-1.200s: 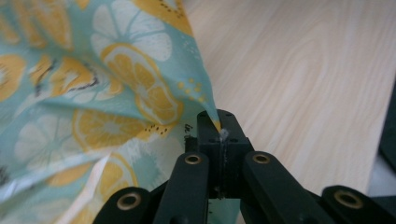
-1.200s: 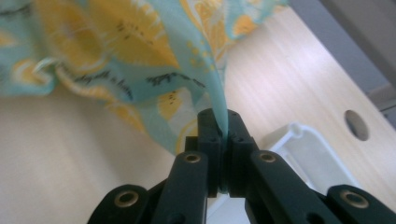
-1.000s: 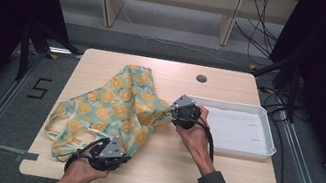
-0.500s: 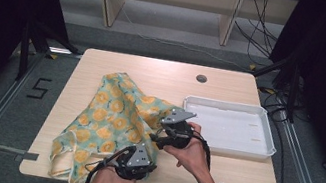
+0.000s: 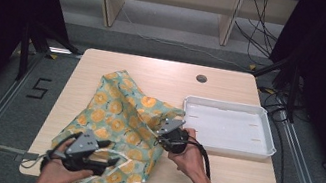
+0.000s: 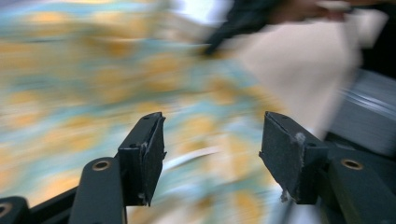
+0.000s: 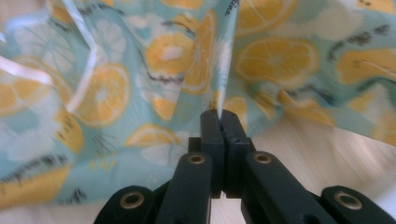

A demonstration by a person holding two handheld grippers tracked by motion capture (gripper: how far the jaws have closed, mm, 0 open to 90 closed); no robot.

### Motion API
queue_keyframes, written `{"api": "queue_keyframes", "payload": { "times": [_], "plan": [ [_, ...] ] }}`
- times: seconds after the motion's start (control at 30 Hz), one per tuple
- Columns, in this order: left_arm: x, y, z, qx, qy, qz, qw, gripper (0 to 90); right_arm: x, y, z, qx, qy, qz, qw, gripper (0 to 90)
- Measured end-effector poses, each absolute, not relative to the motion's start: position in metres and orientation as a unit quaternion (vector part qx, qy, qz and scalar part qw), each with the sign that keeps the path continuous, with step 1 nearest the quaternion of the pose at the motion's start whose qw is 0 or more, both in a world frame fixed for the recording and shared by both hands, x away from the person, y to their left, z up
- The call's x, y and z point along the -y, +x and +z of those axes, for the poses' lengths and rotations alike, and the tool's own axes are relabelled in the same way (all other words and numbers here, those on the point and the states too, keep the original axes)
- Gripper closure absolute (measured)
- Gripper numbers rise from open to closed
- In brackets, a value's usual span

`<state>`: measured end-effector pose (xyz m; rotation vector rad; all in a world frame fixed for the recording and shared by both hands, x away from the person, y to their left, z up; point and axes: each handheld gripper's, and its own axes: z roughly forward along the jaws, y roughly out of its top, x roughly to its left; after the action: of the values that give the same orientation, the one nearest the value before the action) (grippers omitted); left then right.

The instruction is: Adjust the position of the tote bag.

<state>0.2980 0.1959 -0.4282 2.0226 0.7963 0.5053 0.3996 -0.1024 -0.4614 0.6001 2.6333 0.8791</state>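
A teal cloth printed with orange slices (image 5: 119,114) lies rumpled across the left half of the light wooden table (image 5: 154,72), its near edge spilling over the table's front. The right tool (image 5: 160,130), held in the person's right hand (image 5: 189,156), sits at the cloth's right edge, just beside the near left corner of a white tray (image 5: 270,146). In the right gripper view this tool (image 7: 219,115) has its jaws pressed together on a raised fold of the cloth (image 7: 154,70) — the fabric stands up in a ridge from the pinch point.

The left tool (image 5: 113,160), in the left hand (image 5: 55,174), is at the front left of the table, over the cloth's near portion. The left gripper view is blurred, yet it shows this tool (image 6: 211,154) with jaws spread wide and nothing between them — the cloth (image 6: 79,84) lies beyond them, and the other hand shows as a dark smear at the top. The tray stands on the right side of the table.
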Motion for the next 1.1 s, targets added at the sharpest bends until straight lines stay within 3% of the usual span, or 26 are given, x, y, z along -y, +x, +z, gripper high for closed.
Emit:
{"api": "queue_keyframes", "payload": {
  "times": [0.13, 0.3, 0.33, 0.37, 0.4, 0.47, 0.5, 0.53, 0.7, 0.97, 1.0, 1.07, 1.1],
  "plan": [
    [-0.232, 0.315, -0.431, -0.351, 0.800, 0.239, 0.423, 39.1, 0.123, 0.407, -0.462, -0.915, 0.219, 0.295, 0.167, 90.0],
    [-0.248, 0.315, -0.435, -0.340, 0.822, 0.235, 0.392, 38.6, 0.132, 0.414, -0.460, -0.908, 0.236, 0.304, 0.164, 90.0],
    [-0.249, 0.311, -0.441, -0.349, 0.825, 0.217, 0.387, 37.8, 0.132, 0.416, -0.459, -0.903, 0.242, 0.321, 0.153, 79.6],
    [-0.249, 0.311, -0.441, -0.349, 0.825, 0.217, 0.387, 37.5, 0.132, 0.416, -0.459, -0.903, 0.242, 0.321, 0.153, 79.6],
    [-0.250, 0.310, -0.446, -0.344, 0.834, 0.219, 0.373, 37.1, 0.132, 0.414, -0.455, -0.896, 0.251, 0.325, 0.172, 62.1],
    [-0.250, 0.312, -0.448, -0.325, 0.840, 0.221, 0.374, 36.8, 0.131, 0.410, -0.448, -0.889, 0.248, 0.340, 0.180, 57.7],
    [-0.245, 0.307, -0.451, -0.354, 0.828, 0.197, 0.387, 36.8, 0.130, 0.406, -0.444, -0.886, 0.244, 0.352, 0.178, 55.4],
    [-0.243, 0.306, -0.451, -0.352, 0.828, 0.185, 0.395, 36.8, 0.129, 0.391, -0.428, -0.882, 0.212, 0.392, 0.152, 50.7],
    [-0.227, 0.302, -0.453, -0.334, 0.837, 0.149, 0.408, 35.7, 0.114, 0.357, -0.428, -0.892, 0.168, 0.412, 0.085, 47.1],
    [-0.193, 0.305, -0.478, -0.324, 0.865, 0.125, 0.361, 33.2, 0.101, 0.350, -0.453, -0.911, 0.167, 0.369, 0.075, 46.9],
    [-0.188, 0.307, -0.480, -0.314, 0.873, 0.134, 0.347, 34.3, 0.100, 0.351, -0.454, -0.912, 0.163, 0.369, 0.077, 46.9],
    [-0.184, 0.312, -0.484, -0.305, 0.882, 0.142, 0.330, 46.8, 0.102, 0.352, -0.453, -0.911, 0.169, 0.369, 0.074, 46.9],
    [-0.182, 0.316, -0.488, -0.301, 0.886, 0.139, 0.323, 46.8, 0.102, 0.352, -0.453, -0.909, 0.172, 0.372, 0.077, 46.8]
  ]
}}
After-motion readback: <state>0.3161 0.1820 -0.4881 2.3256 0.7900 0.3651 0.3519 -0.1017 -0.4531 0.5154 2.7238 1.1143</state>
